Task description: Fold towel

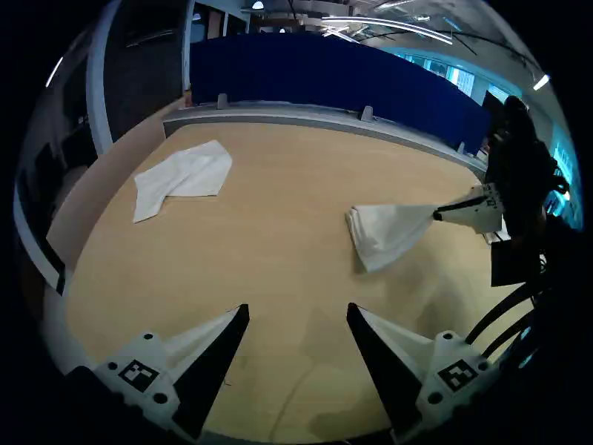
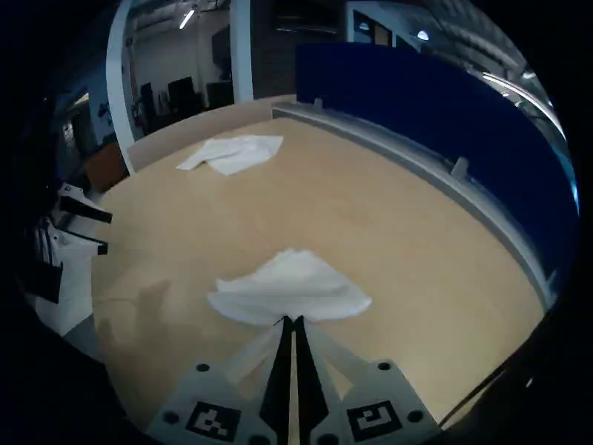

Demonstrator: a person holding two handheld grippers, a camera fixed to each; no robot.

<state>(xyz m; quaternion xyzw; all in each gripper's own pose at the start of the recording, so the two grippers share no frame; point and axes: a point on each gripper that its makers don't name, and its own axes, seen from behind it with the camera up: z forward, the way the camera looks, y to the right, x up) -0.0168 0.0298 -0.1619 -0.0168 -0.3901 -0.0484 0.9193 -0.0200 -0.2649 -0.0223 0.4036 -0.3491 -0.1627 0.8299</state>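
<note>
A white folded towel (image 2: 290, 289) lies on the light wooden table (image 2: 385, 222), and my right gripper (image 2: 290, 320) is shut on its near edge. In the left gripper view the same towel (image 1: 385, 231) is right of centre, stretched toward the right gripper (image 1: 439, 215), which pinches its corner. My left gripper (image 1: 296, 315) stands open above the bare table (image 1: 289, 193) in the foreground, well short of the towel, with nothing between its fingers (image 1: 222, 337).
A second white towel (image 1: 181, 178) lies crumpled at the far left of the table; in the right gripper view this second towel (image 2: 236, 153) is at the back. A blue partition (image 1: 333, 74) runs along the table's far edge. A dark chair (image 1: 526, 193) stands at the right.
</note>
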